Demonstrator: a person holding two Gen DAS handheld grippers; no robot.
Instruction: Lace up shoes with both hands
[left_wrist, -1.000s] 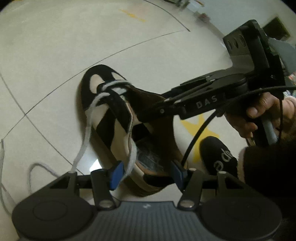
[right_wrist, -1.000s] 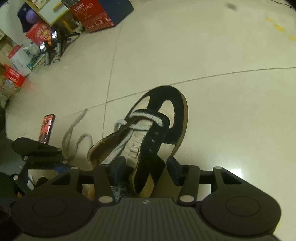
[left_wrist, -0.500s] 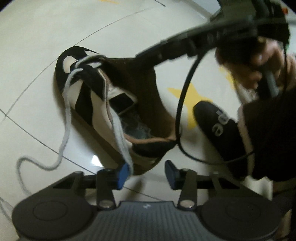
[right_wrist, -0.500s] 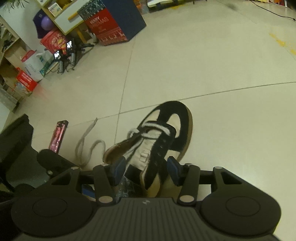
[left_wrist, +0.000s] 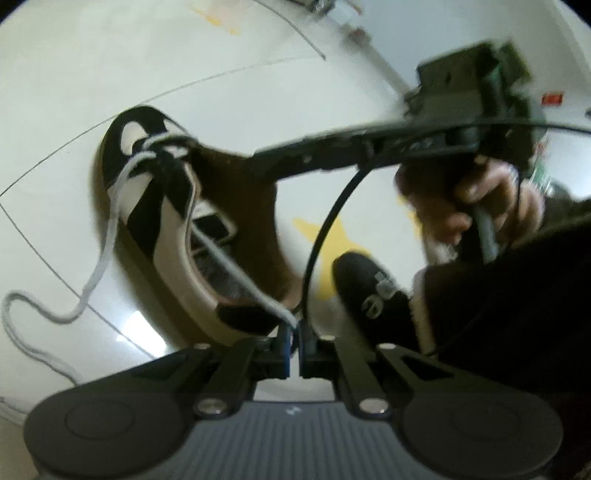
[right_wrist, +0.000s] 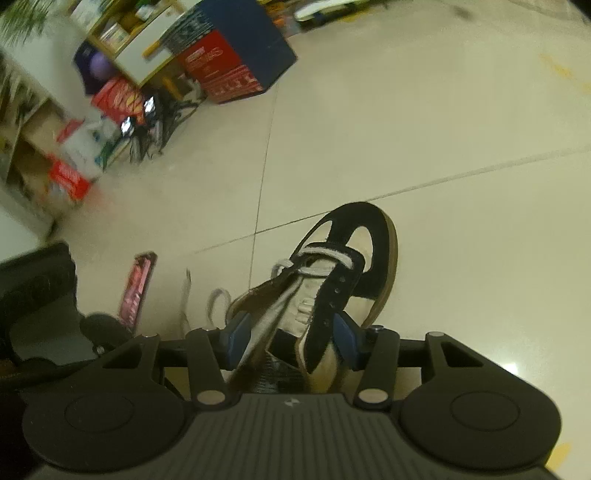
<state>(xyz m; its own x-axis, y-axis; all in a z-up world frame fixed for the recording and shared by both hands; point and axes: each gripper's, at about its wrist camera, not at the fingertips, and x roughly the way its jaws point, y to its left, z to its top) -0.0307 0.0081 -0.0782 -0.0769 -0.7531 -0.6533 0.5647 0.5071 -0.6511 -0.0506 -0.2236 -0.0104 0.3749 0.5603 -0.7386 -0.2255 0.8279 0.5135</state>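
while pinching the white lace (left_wrist: 236, 273), left fingers (left_wrist: 284, 341) closed; right fingers (right_wrist: 345, 341) half-open astride the shoe (right_wrist: 347, 258)

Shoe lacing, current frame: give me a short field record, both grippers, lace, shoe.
shoe: black and cream sneaker on the tiled floor, only the eyelets nearest the toe laced
left gripper: shut on one lace end, which runs taut from the eyelets
other lace end: loose, trailing across the floor
right gripper: open, jaws straddling the shoe's tongue area, no grip visible
nearby: phone lying on the floor beside the shoe
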